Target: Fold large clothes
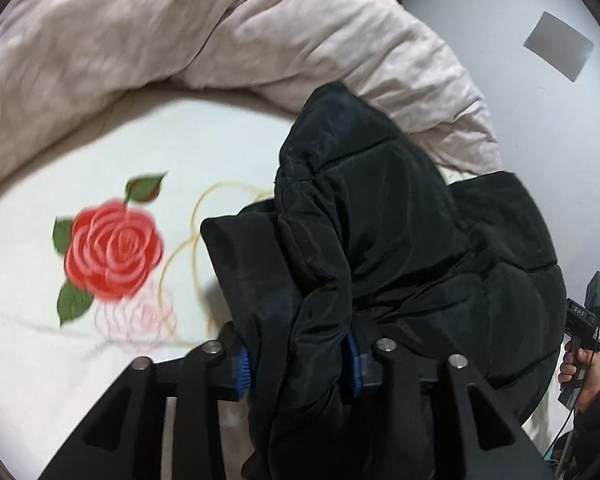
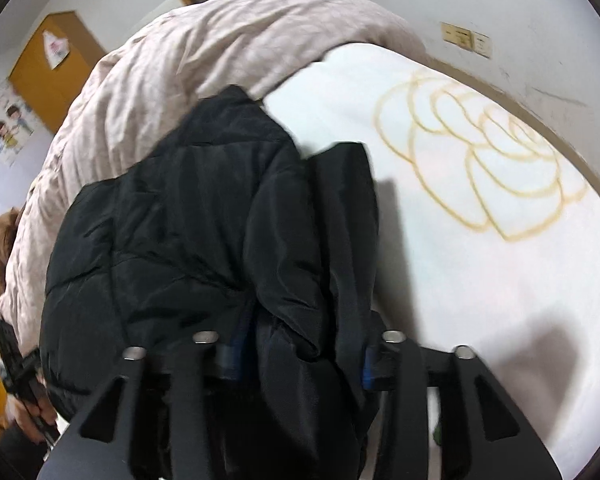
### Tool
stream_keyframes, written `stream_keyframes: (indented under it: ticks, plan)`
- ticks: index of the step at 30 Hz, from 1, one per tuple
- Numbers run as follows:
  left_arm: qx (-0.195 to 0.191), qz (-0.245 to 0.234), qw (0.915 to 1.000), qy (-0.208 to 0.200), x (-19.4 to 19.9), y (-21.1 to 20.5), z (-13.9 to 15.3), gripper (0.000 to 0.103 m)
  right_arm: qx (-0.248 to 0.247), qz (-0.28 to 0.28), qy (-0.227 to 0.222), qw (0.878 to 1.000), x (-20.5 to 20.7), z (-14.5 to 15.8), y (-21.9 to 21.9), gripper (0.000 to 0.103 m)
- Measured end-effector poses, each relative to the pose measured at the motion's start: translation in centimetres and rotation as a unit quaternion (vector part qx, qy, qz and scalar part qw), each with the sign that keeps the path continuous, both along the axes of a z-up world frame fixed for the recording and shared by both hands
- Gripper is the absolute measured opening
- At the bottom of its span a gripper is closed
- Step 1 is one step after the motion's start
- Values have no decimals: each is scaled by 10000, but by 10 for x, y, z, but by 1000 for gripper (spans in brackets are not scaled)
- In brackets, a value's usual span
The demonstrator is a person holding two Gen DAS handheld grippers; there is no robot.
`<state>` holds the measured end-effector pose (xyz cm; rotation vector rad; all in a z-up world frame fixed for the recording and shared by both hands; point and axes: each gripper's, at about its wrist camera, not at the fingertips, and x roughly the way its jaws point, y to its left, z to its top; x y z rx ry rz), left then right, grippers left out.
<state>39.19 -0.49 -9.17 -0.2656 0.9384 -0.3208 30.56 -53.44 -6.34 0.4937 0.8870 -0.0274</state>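
Note:
A black quilted puffer jacket (image 1: pixel 400 256) is bunched up above a white bed sheet (image 1: pixel 40 360) printed with a red rose. My left gripper (image 1: pixel 298 368) is shut on a thick fold of the jacket between its blue pads. In the right wrist view the same jacket (image 2: pixel 180 220) hangs in a mass. My right gripper (image 2: pixel 298 360) is shut on another fold of it. The other hand-held gripper shows at the right edge of the left view (image 1: pixel 588 332) and at the left edge of the right view (image 2: pixel 20 372).
A crumpled pale pink duvet (image 1: pixel 180 48) lies across the far side of the bed, also in the right wrist view (image 2: pixel 172 60). The sheet (image 2: pixel 480 280) has a gold flower outline. A white wall with sockets (image 2: pixel 466 40) and a wooden door (image 2: pixel 52 76) stand behind.

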Motion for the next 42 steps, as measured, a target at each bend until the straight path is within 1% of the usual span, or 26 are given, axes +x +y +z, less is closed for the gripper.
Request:
stream_keyframes:
  ticks: [1, 2, 5, 8, 9, 12, 14, 17, 20, 22, 24, 28, 30, 34, 38, 42]
  plan:
    - [-5, 20, 10000, 20, -3, 2, 0, 46, 10, -21, -14, 10000, -3, 2, 0, 53]
    - [20, 52, 10000, 17, -6, 5, 2, 50, -25, -55, -4, 10000, -7, 7, -1, 54]
    - [93, 114, 9999, -75, -17, 16, 15, 50, -203, -69, -76, 9997, -19, 26, -2, 54]
    - [354, 275, 9981, -423, -28, 23, 38, 49, -758, -145, -312, 9965, -32, 51, 5, 54]
    - [368, 329, 9973, -541, -30, 23, 47, 49, -896, -154, -413, 9950, -34, 59, 9, 54]
    - [263, 235, 9964, -767, -22, 9, 68, 50, -1053, 59, -588, 9927, -26, 74, 30, 54]
    - [395, 10, 9951, -904, -12, -17, 75, 50, -1181, 274, -534, 9912, -9, 72, 47, 54]
    - [720, -169, 9939, -814, 8, -52, 65, 50, -1209, 380, -274, 9916, 17, 56, 57, 54]
    - [1122, -159, 9918, -583, 23, -69, 40, 50, -1287, 382, 67, 9909, 35, 31, 55, 54]
    - [1198, -119, 9910, -578, 26, -72, 31, 52, -1414, 411, 67, 9891, 35, 27, 55, 54]
    - [1195, -83, 9909, -617, 26, -71, 28, 53, -1543, 451, 64, 9870, 35, 26, 57, 54]
    - [1200, -48, 9912, -563, 21, -69, 32, 53, -1516, 374, 92, 9877, 34, 30, 58, 54]
    - [1205, -20, 9912, -553, 14, -64, 40, 53, -1522, 285, 66, 9879, 28, 39, 61, 54]
    - [1160, 48, 9911, -655, -12, -53, 59, 52, -1512, 193, -202, 9881, -2, 63, 71, 54]
    - [1312, 91, 9889, -687, -48, -53, 76, 53, -1439, 126, -353, 9889, -38, 80, 87, 54]
    - [1057, 132, 9920, -670, -87, -52, 90, 53, -1344, 175, -432, 9898, -77, 93, 111, 54]
